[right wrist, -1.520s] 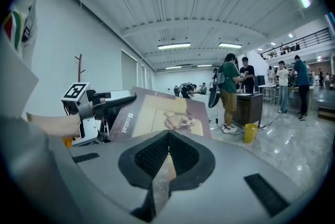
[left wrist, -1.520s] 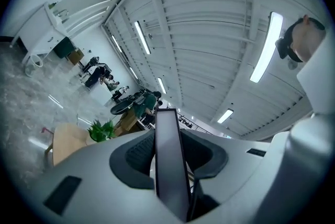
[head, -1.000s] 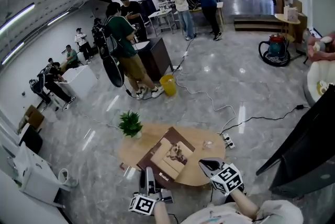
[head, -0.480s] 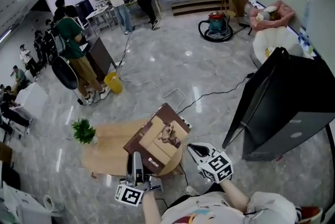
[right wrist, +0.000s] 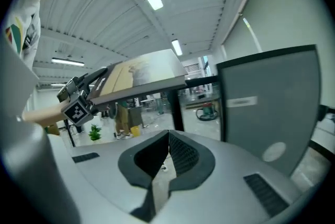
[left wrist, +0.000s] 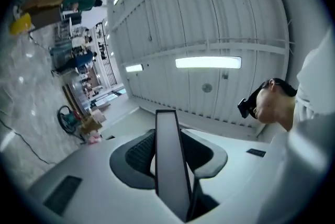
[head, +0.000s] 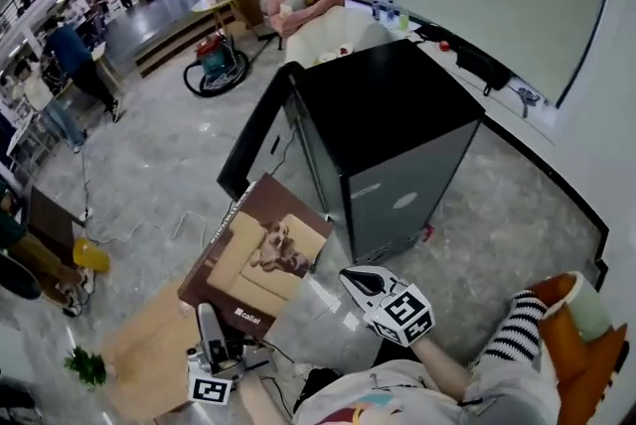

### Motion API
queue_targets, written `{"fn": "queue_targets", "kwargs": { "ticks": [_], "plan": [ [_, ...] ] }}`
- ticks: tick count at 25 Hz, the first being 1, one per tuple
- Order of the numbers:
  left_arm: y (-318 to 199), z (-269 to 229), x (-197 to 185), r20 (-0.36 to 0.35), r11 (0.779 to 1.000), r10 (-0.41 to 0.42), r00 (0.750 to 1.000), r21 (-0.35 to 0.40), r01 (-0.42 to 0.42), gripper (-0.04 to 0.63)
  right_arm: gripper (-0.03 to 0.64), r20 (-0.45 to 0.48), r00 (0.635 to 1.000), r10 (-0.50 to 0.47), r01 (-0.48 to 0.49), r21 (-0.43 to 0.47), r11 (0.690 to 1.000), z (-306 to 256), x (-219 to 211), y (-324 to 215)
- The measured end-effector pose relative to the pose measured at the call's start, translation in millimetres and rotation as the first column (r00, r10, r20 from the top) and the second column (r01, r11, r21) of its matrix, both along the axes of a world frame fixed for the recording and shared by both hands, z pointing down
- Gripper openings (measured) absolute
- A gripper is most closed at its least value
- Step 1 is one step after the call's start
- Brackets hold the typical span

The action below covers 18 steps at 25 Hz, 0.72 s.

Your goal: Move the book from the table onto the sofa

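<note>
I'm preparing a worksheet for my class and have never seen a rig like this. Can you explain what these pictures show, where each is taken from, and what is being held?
There is no robot: a person holds a two-jaw gripper in each hand. One camera looks down from the head, and one rides on each gripper. The left gripper is clamped on the brown book, held in the air clear of the wooden table, where a small potted plant stands. The right gripper is shut and empty.
</note>
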<state>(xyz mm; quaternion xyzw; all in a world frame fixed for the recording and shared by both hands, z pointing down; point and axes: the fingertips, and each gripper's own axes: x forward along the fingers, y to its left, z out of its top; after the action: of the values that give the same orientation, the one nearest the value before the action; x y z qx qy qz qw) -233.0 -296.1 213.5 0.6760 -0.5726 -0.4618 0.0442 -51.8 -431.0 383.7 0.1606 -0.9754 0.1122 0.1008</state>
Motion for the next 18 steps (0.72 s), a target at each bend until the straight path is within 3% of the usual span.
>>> {"fn": "queue_targets", "kwargs": {
  "ticks": [3,6,10,15,18],
  "plan": [
    [-71,-1,90,-0.001,0.989,0.150,0.989,0.020,-0.150,0.153,0.014,-0.055,0.986,0.160,-0.161,-0.021,0.987,9,116,-54],
    [-135,2,177,-0.052,0.946,0.320,0.946,0.068,-0.316,0.153,0.014,-0.116,0.944,0.310,-0.313,-0.009,0.950,8,222,-99],
    [-190,7,259,-0.085,0.891,0.454,0.887,0.009,-0.455,0.154,0.014,-0.122,0.886,0.448,-0.448,0.030,0.893,-13,304,-122],
    [-244,6,344,-0.038,0.782,0.622,0.782,-0.018,-0.623,0.154,0.014,-0.015,0.802,0.597,-0.595,0.063,0.801,-39,362,-131],
    [-269,2,400,-0.019,0.687,0.726,0.688,-0.027,-0.726,0.154,0.014,0.006,0.737,0.675,-0.672,0.104,0.733,-51,395,-120]
  ]
}}
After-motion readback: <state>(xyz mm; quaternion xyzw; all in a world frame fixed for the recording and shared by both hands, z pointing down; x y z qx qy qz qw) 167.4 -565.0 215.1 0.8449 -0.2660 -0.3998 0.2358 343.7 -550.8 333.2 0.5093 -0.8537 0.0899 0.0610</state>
